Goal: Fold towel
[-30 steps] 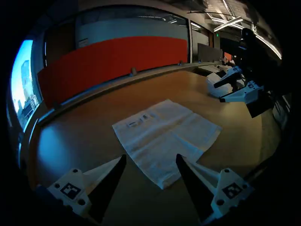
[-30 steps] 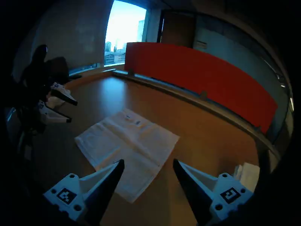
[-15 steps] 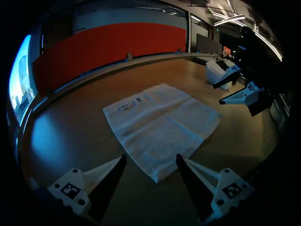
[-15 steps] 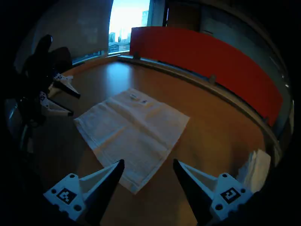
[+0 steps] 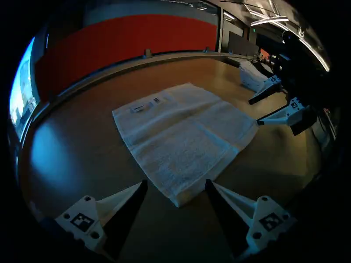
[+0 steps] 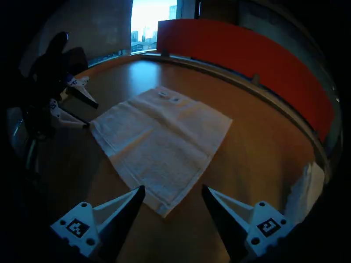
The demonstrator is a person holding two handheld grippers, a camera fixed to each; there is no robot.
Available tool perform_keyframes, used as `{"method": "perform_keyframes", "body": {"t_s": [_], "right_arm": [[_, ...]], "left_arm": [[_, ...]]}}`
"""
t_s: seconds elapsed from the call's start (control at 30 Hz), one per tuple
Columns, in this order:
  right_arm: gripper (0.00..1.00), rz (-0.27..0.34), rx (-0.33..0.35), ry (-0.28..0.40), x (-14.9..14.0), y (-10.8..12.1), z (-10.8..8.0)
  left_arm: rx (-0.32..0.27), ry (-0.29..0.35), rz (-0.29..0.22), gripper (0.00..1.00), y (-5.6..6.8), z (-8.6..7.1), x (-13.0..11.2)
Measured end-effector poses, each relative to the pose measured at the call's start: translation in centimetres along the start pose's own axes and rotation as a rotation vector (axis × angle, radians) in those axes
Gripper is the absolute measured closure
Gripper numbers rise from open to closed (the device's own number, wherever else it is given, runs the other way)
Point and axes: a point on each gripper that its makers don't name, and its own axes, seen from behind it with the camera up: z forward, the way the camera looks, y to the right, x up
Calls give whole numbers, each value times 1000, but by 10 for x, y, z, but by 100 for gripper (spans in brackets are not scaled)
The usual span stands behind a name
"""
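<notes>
A white towel (image 5: pixel 184 131) lies flat and spread out on the wooden table (image 5: pixel 79 144), with a small label near its far edge. My left gripper (image 5: pixel 175 193) is open, its fingertips on either side of the towel's near corner, just above it. The towel (image 6: pixel 160 131) also lies ahead in the right gripper view, and my right gripper (image 6: pixel 172 195) is open over its other near corner. In the left gripper view the right gripper (image 5: pixel 263 109) hangs at the towel's far right corner. In the right gripper view the left gripper (image 6: pixel 83 111) sits at the towel's left corner.
A stack of folded white cloths (image 5: pixel 251 75) rests on the table at the far right; the same stack (image 6: pixel 307 188) is at the right in the right gripper view. A red partition (image 5: pixel 123 41) runs along the table's far edge. A bright window (image 6: pixel 151 26) is behind.
Both grippers have moved in closer and lower to the towel's near corners. The towel itself has not moved, and both grippers have stayed open.
</notes>
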Motion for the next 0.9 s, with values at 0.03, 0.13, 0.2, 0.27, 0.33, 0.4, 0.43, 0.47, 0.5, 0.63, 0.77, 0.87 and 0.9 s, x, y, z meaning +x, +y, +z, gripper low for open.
{"method": "perform_keyframes", "body": {"t_s": [0.03, 0.13, 0.2, 0.27, 0.33, 0.4, 0.43, 0.47, 0.5, 0.63, 0.77, 0.87, 0.9], "right_arm": [[0, 0, 2, -4, -2, 0, 1], [0, 0, 9, -15, -7, -1, 3], [0, -3, 13, -22, -9, -2, 5], [0, -6, 17, -29, -12, -2, 6], [1, -10, 22, -34, -14, -3, 6], [3, -12, 28, -41, -16, -3, 7], [5, -12, 31, -45, -17, -4, 7], [7, -12, 35, -50, -19, -4, 8], [8, -12, 37, -52, -20, -4, 8], [14, -9, 50, -60, -24, -6, 8], [19, -7, 65, -64, -25, -9, 9], [23, -3, 75, -66, -26, -10, 9], [24, -4, 77, -66, -26, -10, 9]], "left_arm": [[-2, -6, 0, 3, 0, 1, -1], [-7, -24, 0, 3, 1, 3, -6], [-9, -38, 1, 3, 1, 5, -10], [-8, -52, 1, 3, 1, 7, -13], [-2, -64, -1, 3, -1, 8, -16], [2, -75, -4, 3, -2, 9, -18], [1, -80, -5, 3, -2, 9, -19], [1, -86, -7, 3, -2, 10, -20], [0, -87, -6, 3, -1, 10, -20], [-1, -93, 1, 4, 0, 9, -21], [-1, -97, 20, 5, 0, 10, -22], [-4, -95, 34, 7, 2, 11, -22], [-4, -95, 34, 7, 2, 11, -22]]}}
